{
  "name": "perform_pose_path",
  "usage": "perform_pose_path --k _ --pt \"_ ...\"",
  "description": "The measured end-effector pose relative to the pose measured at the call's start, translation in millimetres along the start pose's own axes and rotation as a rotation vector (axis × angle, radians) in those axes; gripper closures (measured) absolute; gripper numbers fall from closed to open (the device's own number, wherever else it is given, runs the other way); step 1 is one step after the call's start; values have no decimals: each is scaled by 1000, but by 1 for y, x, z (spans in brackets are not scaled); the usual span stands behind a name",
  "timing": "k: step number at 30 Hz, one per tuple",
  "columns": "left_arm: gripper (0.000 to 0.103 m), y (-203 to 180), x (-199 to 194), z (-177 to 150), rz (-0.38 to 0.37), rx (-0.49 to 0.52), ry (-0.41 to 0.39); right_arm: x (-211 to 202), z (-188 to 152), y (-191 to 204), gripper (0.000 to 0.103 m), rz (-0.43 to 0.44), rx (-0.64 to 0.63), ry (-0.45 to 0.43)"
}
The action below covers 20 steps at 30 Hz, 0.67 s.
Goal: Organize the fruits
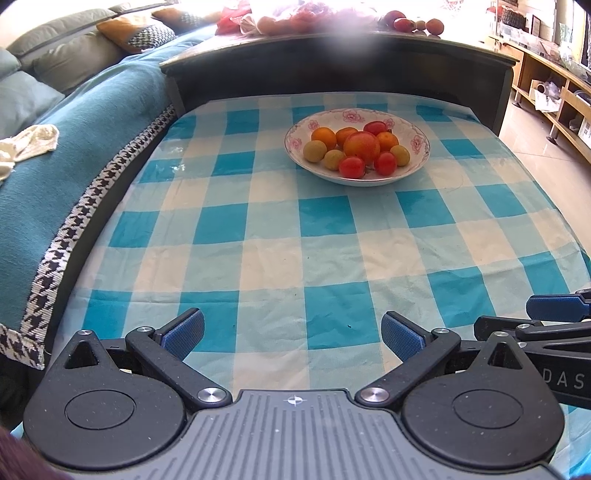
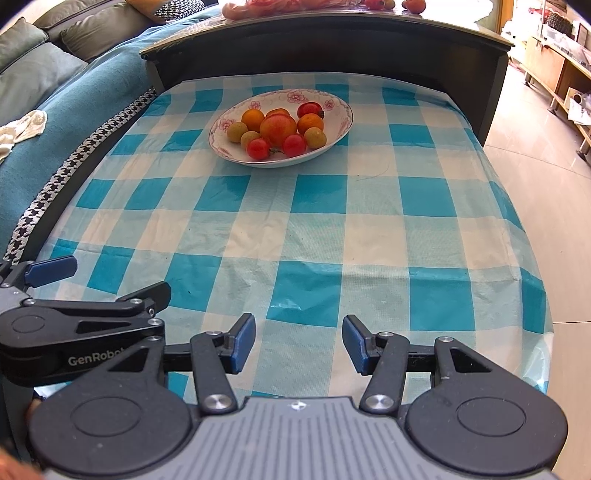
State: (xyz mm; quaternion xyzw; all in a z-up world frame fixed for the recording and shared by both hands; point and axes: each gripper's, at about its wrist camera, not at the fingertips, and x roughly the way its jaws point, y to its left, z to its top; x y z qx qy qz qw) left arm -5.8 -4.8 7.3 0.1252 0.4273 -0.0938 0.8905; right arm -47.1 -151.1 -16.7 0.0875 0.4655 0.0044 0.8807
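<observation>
A white bowl with a pink flower rim [image 1: 300, 127] [image 2: 341, 110] stands on the far half of the blue checked tablecloth. It holds several small fruits: red, orange and yellow-green ones around a larger orange-red fruit [image 1: 362, 146] [image 2: 277, 129]. My left gripper [image 1: 293, 328] hovers over the near edge of the table, open, with nothing between its blue pads. My right gripper [image 2: 299, 339] hangs beside it to the right, also open and empty, its jaws narrower. Each gripper shows at the edge of the other's view. Both are well short of the bowl.
A dark raised ledge [image 1: 332, 48] behind the table carries more fruits [image 1: 399, 20] and a red bag. A sofa with a teal blanket [image 1: 74, 147] runs along the left. Tiled floor [image 2: 554, 184] and wooden shelving [image 1: 554, 85] lie to the right.
</observation>
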Motion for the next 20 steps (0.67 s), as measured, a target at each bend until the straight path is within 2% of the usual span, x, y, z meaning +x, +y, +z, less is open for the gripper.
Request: perform_pose_path --k 20 --pt "0 -1 -1 -1 12 10 -12 2 -1 1 50 0 -3 7"
